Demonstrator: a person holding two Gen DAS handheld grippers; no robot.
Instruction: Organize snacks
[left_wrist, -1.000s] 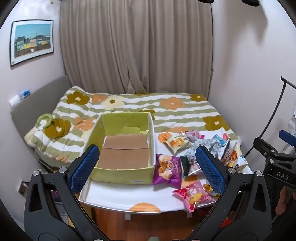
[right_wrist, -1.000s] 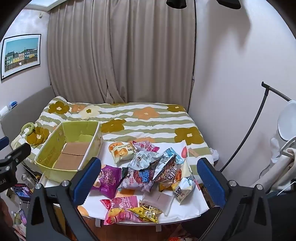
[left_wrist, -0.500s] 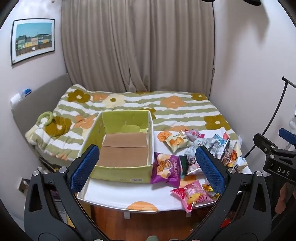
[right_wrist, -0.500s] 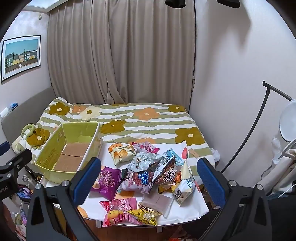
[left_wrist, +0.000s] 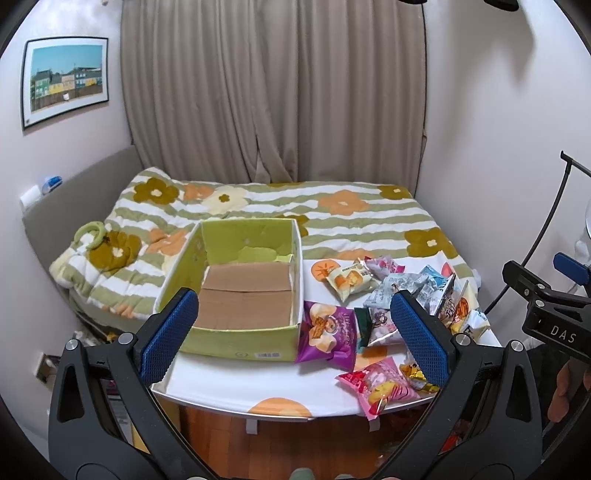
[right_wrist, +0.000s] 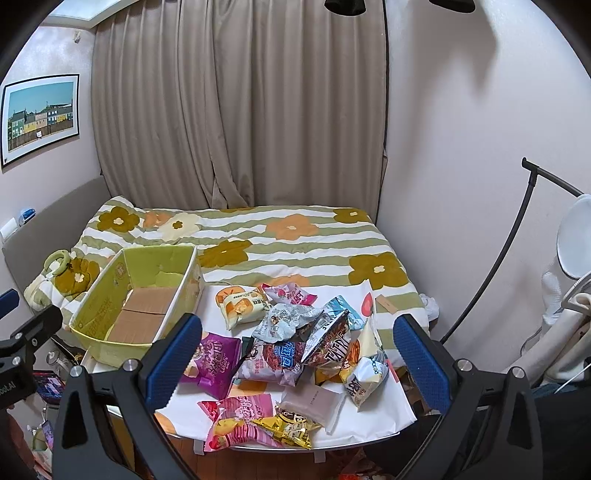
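Note:
A green cardboard box (left_wrist: 243, 334) (right_wrist: 88, 325) stands open and holds nothing on the left of a small white table (left_wrist: 236, 384) (right_wrist: 369, 424). To its right lies a heap of several snack bags: a purple one (left_wrist: 327, 330) (right_wrist: 214, 363), a pink one (left_wrist: 376, 386) (right_wrist: 236, 417), a yellow-orange one (left_wrist: 347, 280) (right_wrist: 242, 306), and a dark one (right_wrist: 330, 341). My left gripper (left_wrist: 295, 336) hovers open in front of the box and the purple bag. My right gripper (right_wrist: 295, 358) hovers open in front of the heap. Neither holds anything.
Behind the table is a bed (left_wrist: 332, 214) (right_wrist: 295, 236) with a striped flower quilt, then a curtain (left_wrist: 273, 92). Walls close in on both sides. A black stand (right_wrist: 517, 236) and a white lamp head (right_wrist: 574, 240) are at the right. Wooden floor (left_wrist: 214, 421) shows below the table edge.
Both views have shifted only slightly; the box and snacks sit marginally higher in the left wrist view. Nothing was taken hold of, and both grippers stay open.

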